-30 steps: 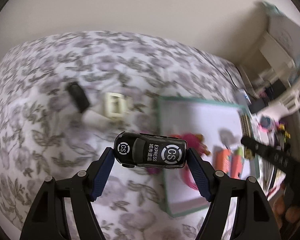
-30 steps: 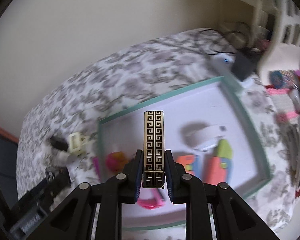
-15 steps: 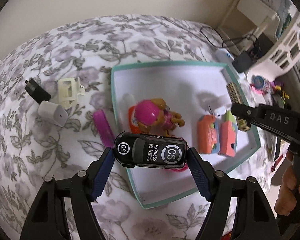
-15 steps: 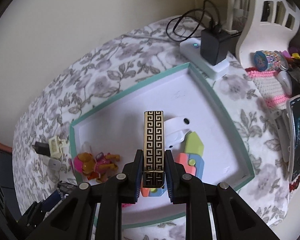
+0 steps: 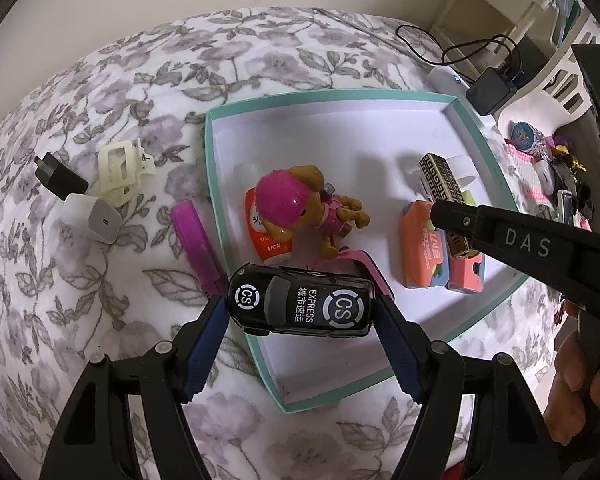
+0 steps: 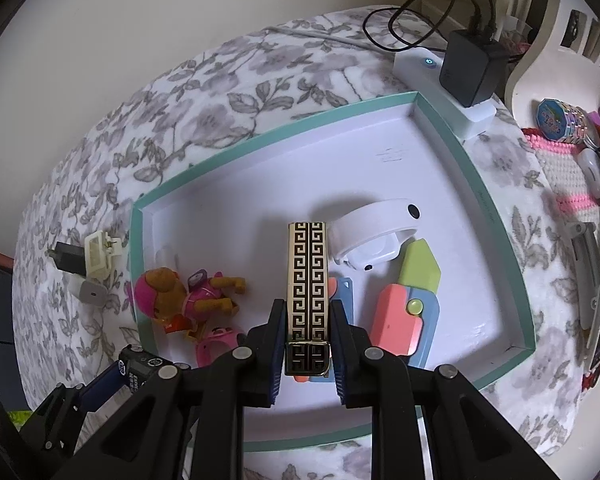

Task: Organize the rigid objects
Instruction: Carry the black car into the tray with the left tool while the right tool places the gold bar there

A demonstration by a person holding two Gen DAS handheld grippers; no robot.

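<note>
Left wrist view: the left gripper (image 5: 300, 316) is clamped end to end on a black toy car (image 5: 300, 305), its long axis crosswise between the blue pads, hanging over the near-left rim of the teal tray (image 5: 216, 184). The tray's open floor lies ahead and to the right; a pink-helmeted toy dog (image 5: 304, 208) and a pink item just beyond the car crowd the nearest landing spot. A purple comb (image 5: 196, 240), white charger (image 5: 92, 218), black plug (image 5: 58, 176) and cream hair clip (image 5: 120, 172) wait outside on the floral cloth (image 5: 100, 100). Right wrist view: the right gripper (image 6: 308, 344) is closed on a gold-and-black patterned bar (image 6: 307, 284), long axis pointing straight ahead, poised over the tray's middle, the nearer hand to bare floor. A white wristband (image 6: 376, 228) sits just beyond the bar's tip, pastel blocks (image 6: 404, 308) to its right; bare floor lies to the left.
</note>
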